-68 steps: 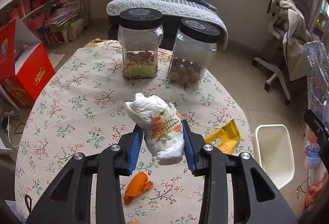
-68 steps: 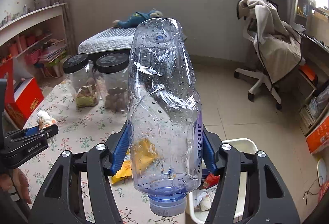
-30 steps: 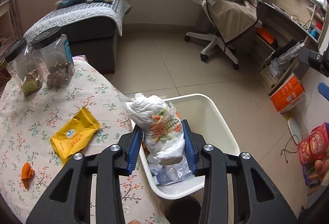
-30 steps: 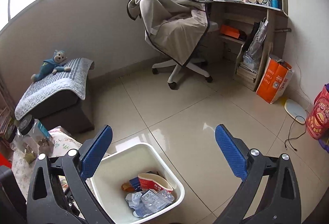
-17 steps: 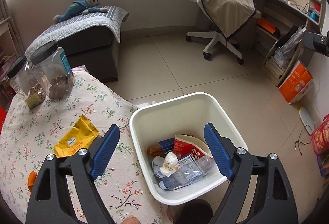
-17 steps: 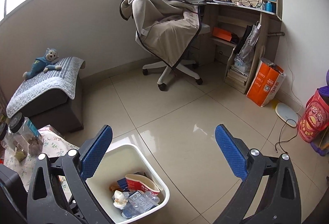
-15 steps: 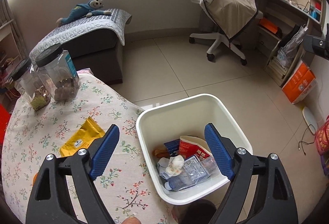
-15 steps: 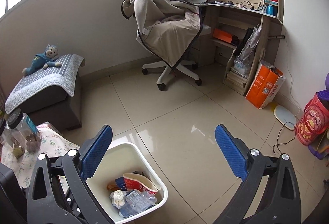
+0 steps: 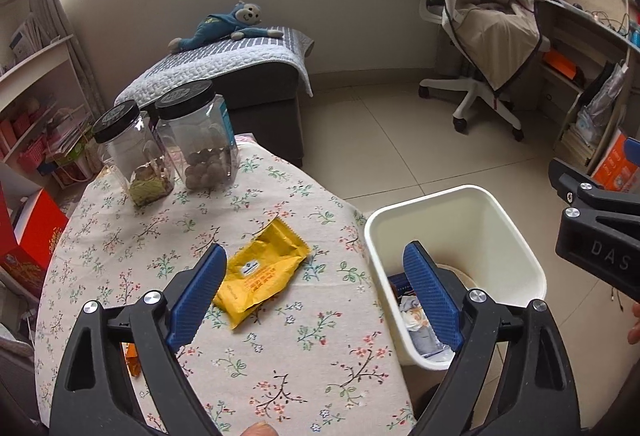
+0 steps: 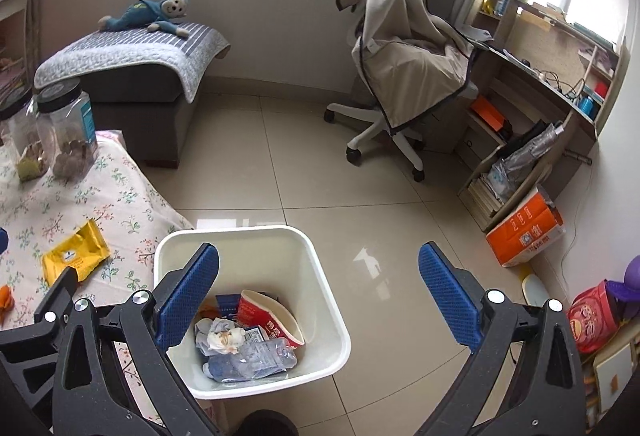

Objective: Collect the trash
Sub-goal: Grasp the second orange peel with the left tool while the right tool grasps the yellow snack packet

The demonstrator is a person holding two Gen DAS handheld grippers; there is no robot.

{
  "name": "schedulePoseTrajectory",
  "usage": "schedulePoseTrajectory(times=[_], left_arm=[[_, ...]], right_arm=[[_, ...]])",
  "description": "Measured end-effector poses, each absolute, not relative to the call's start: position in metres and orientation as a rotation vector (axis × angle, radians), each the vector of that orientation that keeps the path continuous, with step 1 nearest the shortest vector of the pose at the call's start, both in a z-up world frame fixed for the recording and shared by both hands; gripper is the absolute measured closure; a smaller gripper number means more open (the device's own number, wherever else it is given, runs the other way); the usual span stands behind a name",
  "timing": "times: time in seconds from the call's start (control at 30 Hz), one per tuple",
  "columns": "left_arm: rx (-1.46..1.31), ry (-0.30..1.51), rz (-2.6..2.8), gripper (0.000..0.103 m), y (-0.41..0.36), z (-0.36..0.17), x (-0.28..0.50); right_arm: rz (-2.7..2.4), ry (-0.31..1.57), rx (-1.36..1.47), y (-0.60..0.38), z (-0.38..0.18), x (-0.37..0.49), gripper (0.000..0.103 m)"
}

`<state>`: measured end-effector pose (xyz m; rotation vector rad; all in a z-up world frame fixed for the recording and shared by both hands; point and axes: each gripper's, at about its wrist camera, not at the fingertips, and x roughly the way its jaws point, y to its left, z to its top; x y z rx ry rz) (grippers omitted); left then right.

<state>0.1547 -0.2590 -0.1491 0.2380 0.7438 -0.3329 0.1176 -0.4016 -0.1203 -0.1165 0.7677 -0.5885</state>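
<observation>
With both tools spread wide & empty, left tool sits over yellow wrapper lying flat on floral surface beside white bin. Risk: thin foil slips under pads, pinch bunches cloth.

White plastic bin stands on floor tiles just beside table edge — open top, upright. Inside: crumpled tissue wad, crushed clear bottle with blue cap end, red paper cup lying tilted, blue scrap. Yellow snack wrapper lies flat on floral tablecloth (near bin-side edge). Orange scrap on cloth — partly hidden.
</observation>
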Motion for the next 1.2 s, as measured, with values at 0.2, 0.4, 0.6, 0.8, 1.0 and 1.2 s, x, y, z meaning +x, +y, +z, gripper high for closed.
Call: schedulePoseTrajectory(times=[0.2,0.4,0.6,0.8,1.0,1.2], left_arm=[[0.220,0.771,-0.272,0.015,-0.215,-0.156,0.162],[0.281,0.837,-0.204,0.013,-0.170,-0.174,0.178],[0.410,1.058,-0.156,0.013,-0.113,-0.227,0.210],[0.329,1.208,-0.164,0.015,-0.058,-0.269,0.228],[0.261,1.238,-0.283,0.053,-0.049,-0.281,0.228],[0.280,1.209,-0.335,0.082,-0.054,-0.275,0.215]], right_arm=[[-0.519,0.820,-0.204,-0.366,-0.134,0.135,0.007],[-0.412,0.875,-0.281,-0.324,-0.147,0.152,0.007],[-0.335,0.953,-0.275,-0.300,-0.160,0.171,0.007],[-0.260,1.035,-0.196,-0.281,-0.178,0.193,0.007],[-0.224,1.156,0.030,-0.273,-0.212,0.219,0.007],[-0.225,1.245,0.349,-0.265,-0.253,0.243,0.007]])
